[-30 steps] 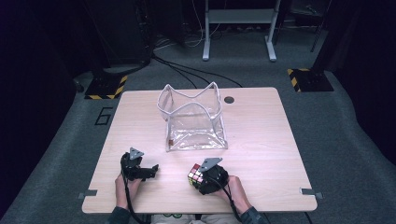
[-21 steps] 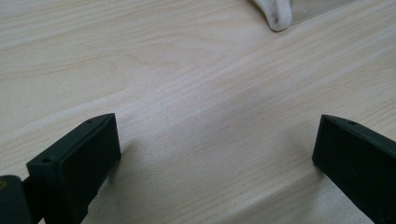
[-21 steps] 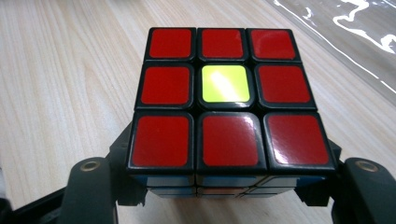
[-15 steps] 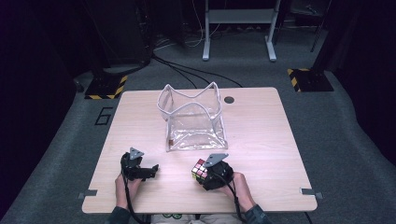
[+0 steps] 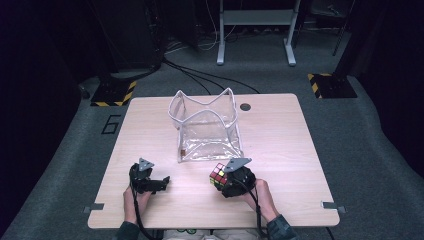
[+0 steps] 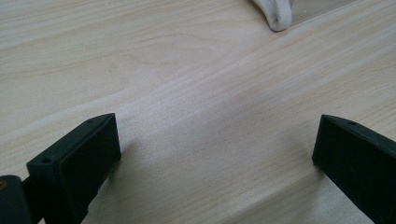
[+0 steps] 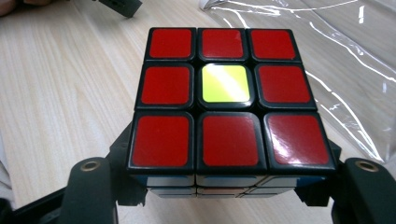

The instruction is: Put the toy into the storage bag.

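Right tool [image 5: 226, 176], nearest the person, grips a puzzle cube [image 7: 229, 100] between its jaws, the red face with a yellow centre turned toward its camera. Just beyond the cube lies a clear plastic bag [image 5: 207, 129], standing open on the desk [image 5: 280, 145], ahead and slightly to the tool's right. The right hand is the nearer one to the bag. Left tool [image 5: 159, 182] rests low over bare desk, jaws spread wide, holding nothing.
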Action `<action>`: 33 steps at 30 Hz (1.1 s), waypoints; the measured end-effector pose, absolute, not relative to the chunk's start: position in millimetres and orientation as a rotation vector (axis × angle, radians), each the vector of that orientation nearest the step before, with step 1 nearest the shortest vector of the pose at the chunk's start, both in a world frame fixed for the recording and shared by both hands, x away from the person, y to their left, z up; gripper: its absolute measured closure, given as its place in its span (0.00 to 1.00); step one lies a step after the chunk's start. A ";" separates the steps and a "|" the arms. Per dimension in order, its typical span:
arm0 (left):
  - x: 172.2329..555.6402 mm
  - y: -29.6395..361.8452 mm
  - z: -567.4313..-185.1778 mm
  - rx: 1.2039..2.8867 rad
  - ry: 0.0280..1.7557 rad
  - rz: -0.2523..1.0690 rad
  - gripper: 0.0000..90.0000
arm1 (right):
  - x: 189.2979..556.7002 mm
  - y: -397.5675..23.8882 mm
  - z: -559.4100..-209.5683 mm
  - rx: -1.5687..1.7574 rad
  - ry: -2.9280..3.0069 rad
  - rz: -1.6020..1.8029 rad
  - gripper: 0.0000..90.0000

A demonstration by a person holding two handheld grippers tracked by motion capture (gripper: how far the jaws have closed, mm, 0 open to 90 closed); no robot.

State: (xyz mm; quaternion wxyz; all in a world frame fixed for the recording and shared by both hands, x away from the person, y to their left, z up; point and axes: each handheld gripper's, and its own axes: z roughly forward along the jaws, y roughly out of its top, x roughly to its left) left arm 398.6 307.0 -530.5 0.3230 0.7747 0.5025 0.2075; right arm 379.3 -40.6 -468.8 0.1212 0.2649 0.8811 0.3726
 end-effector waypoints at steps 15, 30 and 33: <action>398.7 306.6 -530.8 2.028 1.318 0.544 0.01 | 392.2 -52.1 -445.0 0.810 2.544 1.064 0.37; 398.7 306.6 -530.7 2.029 1.318 0.546 0.01 | 402.4 -57.7 -417.6 0.815 2.513 1.054 0.37; 398.8 306.7 -530.7 2.030 1.316 0.548 0.01 | 404.2 -59.4 -412.3 0.808 2.507 1.055 0.37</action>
